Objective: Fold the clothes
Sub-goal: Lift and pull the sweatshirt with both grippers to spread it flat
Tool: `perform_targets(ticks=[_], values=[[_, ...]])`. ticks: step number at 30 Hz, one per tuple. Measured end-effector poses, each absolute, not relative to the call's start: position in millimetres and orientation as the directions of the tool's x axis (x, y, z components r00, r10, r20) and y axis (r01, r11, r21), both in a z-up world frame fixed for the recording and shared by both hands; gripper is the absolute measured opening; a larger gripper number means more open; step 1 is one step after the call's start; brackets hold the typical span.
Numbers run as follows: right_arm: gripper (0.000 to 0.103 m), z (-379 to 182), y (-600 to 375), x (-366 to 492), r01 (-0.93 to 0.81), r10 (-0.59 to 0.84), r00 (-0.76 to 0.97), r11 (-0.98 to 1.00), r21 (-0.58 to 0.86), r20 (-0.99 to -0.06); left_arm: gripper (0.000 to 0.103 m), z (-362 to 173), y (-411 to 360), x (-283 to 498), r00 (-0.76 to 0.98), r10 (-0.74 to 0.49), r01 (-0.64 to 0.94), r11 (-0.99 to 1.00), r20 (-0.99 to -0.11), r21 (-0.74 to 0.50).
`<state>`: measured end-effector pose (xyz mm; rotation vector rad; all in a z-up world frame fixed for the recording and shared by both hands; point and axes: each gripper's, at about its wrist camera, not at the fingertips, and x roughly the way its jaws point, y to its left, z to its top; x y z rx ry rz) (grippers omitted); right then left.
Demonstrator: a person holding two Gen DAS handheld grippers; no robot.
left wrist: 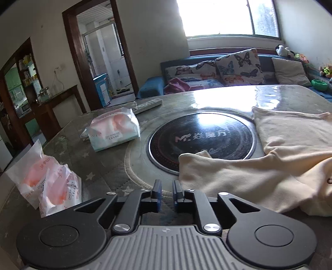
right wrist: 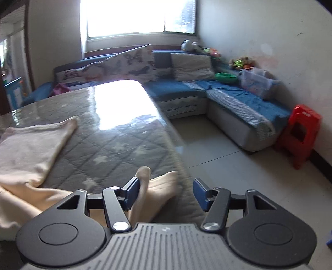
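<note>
Quilted table [left wrist: 99, 166]; left gripper [left wrist: 167, 193] slightly parted, empty; right gripper [right wrist: 166, 193] spread, angled down over cream garment [right wrist: 161, 184].

Bright overexposed window [right wrist: 141, 16] at top centre, glare on the grey star-quilted glossy table top [right wrist: 116, 133]. Blue L-shaped corner sofa [right wrist: 228, 93] beneath it with butterfly-print cushions [left wrist: 238, 66]. Red plastic stool [right wrist: 300, 133] at right against the off-white wall [right wrist: 269, 41]. Pale tiled floor [right wrist: 228, 162] lower right. Dark wooden door frame [left wrist: 72, 54], upper left of the left wrist view, leads to a tiled room.
</note>
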<state>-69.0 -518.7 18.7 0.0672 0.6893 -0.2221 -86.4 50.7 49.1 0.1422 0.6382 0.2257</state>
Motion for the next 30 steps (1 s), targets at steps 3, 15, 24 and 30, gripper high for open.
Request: perform_targets(ticks=[3,15,24,30], values=[[0.060,22.0,-529.2,-75.8,0.268,-0.225,0.743,0.963,-0.028,-0.630,0.029,54.1,45.4,-86.3,0.792,0.205,-0.137,0.978,-0.575,0.160],[0.063,41.9,-531.8,-99.8,0.254,-0.221,0.772,0.967,-0.030,-0.596,0.033,63.7,-32.6,-77.6,0.816,-0.134,0.188,0.981,-0.562,0.039],[0.035,20.3,-476.3,-74.3,0.011,-0.057,0.760,0.997,-0.074,-0.648,0.033,55.0,-96.1,-78.4,0.729,-0.363,0.445,0.896,-0.580,-0.001],[0.011,19.2,-473.4,-78.9,0.080,-0.162,0.767,0.984,-0.158,-0.621,0.033,45.0,-122.6,-71.3,0.713,-0.377,0.507,0.860,-0.591,0.063]])
